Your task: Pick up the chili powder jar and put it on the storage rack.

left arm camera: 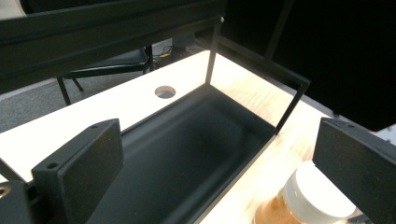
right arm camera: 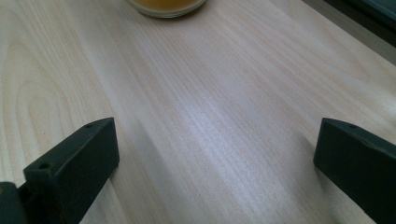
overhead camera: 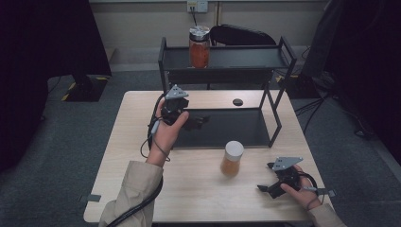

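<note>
Right gripper (overhead camera: 270, 185), jaws spread wide and empty, sits nearer the upright white-lidded jar (overhead camera: 231, 159) than my open left gripper (overhead camera: 196, 120) by the rack's lower tray (overhead camera: 227, 130), so I'd reach forward-left to the jar just in front of that tray.

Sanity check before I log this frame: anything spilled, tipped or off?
Nothing stands out. The white-lidded jar stands upright on the table before the black rack; the metal-lidded jar sits upright on the rack's top shelf. No spill shows. Left gripper and right gripper are open, holding nothing.
</note>
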